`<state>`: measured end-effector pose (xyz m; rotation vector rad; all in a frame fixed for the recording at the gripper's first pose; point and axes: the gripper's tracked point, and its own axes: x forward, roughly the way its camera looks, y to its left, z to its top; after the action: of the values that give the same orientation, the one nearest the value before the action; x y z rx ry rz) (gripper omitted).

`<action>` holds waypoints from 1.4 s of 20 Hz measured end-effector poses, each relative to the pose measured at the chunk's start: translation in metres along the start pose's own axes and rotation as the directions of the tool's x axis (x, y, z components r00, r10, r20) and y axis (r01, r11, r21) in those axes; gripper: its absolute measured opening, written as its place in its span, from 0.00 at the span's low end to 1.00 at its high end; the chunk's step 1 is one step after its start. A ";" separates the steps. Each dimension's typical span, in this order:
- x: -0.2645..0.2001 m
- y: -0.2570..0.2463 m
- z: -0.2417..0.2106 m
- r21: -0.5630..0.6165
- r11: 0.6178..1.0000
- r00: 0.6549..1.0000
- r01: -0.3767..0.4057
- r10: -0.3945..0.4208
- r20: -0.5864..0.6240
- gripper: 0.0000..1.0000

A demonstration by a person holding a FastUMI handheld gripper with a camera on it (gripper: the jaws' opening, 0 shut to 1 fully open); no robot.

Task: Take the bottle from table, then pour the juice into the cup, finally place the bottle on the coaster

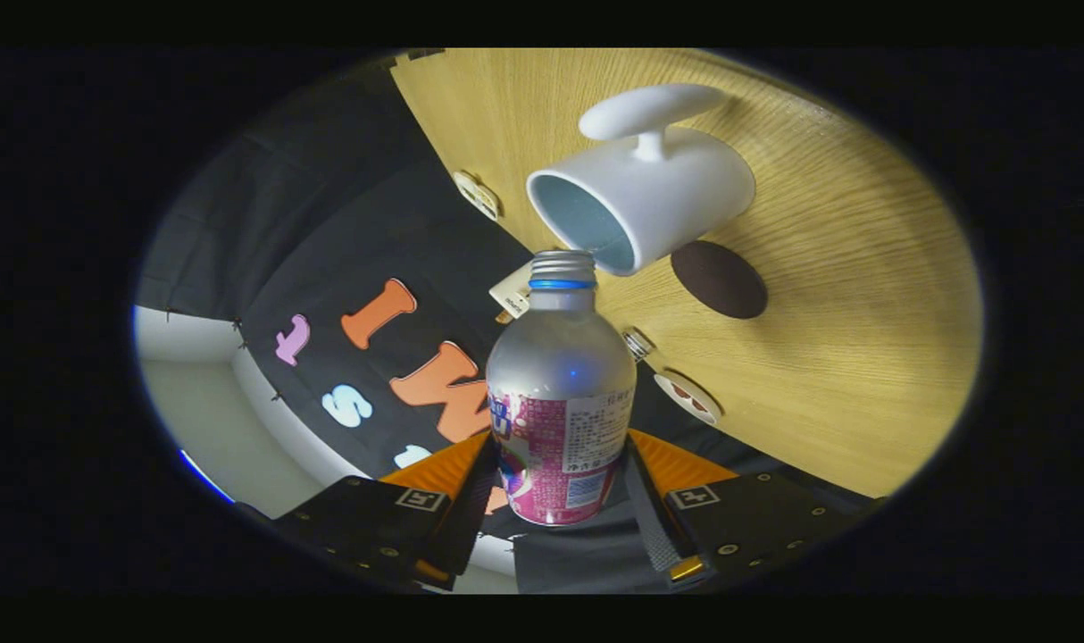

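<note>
My gripper (pixel 560 487) is shut on a silver bottle (pixel 560 393) with a pink label, both fingers pressing its lower body. The bottle's cap is off and its threaded neck, with a blue ring below it, points at the mouth of a white cup (pixel 649 192). The whole view is rolled over, so the wooden table (pixel 846 295) appears steeply tilted and the cup seems to lie sideways with its handle away from me. The bottle's mouth is just short of the cup's rim. A dark brown round coaster (pixel 719 279) lies on the table right beside the cup.
Along the table's edge sit a few small tags or clips (pixel 478 193), (pixel 689 397), and a small metal cap-like piece (pixel 636 342). Beyond the edge hangs the booth's black cloth wall, with a pale floor below it.
</note>
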<state>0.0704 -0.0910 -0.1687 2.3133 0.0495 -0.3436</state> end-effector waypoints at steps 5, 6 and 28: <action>0.001 -0.032 0.005 -0.216 0.971 0.995 0.102 -0.100 0.019 0.75; -0.001 -0.032 0.009 -0.257 0.960 0.994 0.112 -0.108 0.027 0.75; 0.006 0.037 -0.028 -0.972 -0.232 0.990 0.025 0.139 -0.007 0.75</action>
<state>0.0874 -0.0972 -0.1256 0.5065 0.1132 -0.1985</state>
